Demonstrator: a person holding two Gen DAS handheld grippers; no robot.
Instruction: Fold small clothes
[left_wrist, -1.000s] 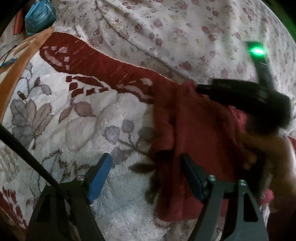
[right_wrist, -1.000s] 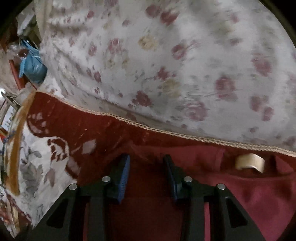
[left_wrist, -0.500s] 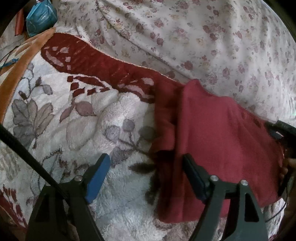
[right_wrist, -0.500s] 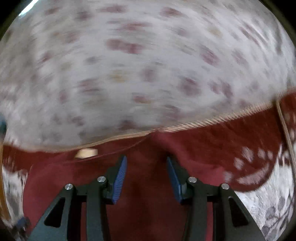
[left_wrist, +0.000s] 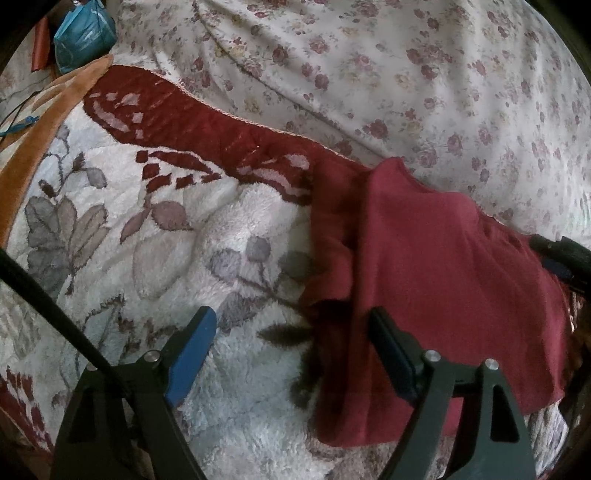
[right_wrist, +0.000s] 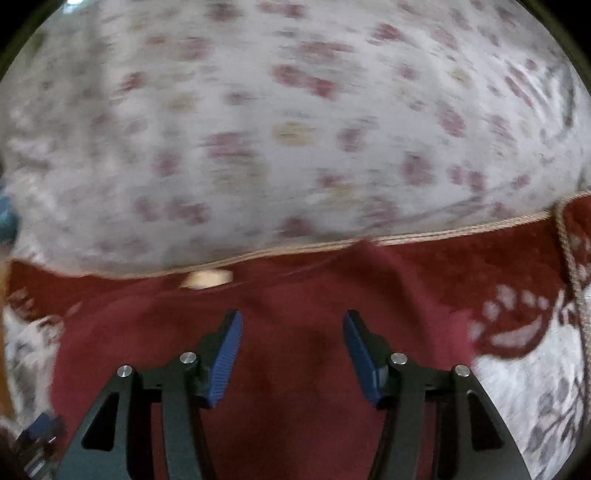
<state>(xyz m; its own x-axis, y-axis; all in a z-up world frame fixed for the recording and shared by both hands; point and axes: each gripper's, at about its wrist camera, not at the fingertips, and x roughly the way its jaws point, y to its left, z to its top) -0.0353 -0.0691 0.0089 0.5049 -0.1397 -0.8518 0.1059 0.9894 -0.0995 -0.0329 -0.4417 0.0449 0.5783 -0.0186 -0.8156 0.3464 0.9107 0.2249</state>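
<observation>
A dark red garment (left_wrist: 443, 277) lies folded on a fluffy white blanket (left_wrist: 221, 240) with a grey leaf pattern. My left gripper (left_wrist: 291, 321) hovers open over the garment's left edge. Its right finger (left_wrist: 388, 343) is above the cloth and its left finger (left_wrist: 195, 343) is above the blanket. In the right wrist view the same garment (right_wrist: 295, 376) fills the lower middle, with a beige label (right_wrist: 207, 278) near its far edge. My right gripper (right_wrist: 291, 321) is above the cloth. Its jaws are opening and nothing is pinched between them. It also shows at the garment's right end (left_wrist: 561, 258).
A flowered white sheet (left_wrist: 406, 74) covers the bed beyond the blanket's dark red border (left_wrist: 203, 125). A blue bag (left_wrist: 81, 29) sits at the far left, next to an orange blanket edge (left_wrist: 37, 129). A black cable (left_wrist: 55, 314) crosses in front of my left gripper.
The right gripper moved off the top of the garment to its right end and its jaws widened. The garment now lies uncovered and flat. The left gripper stayed in place.
</observation>
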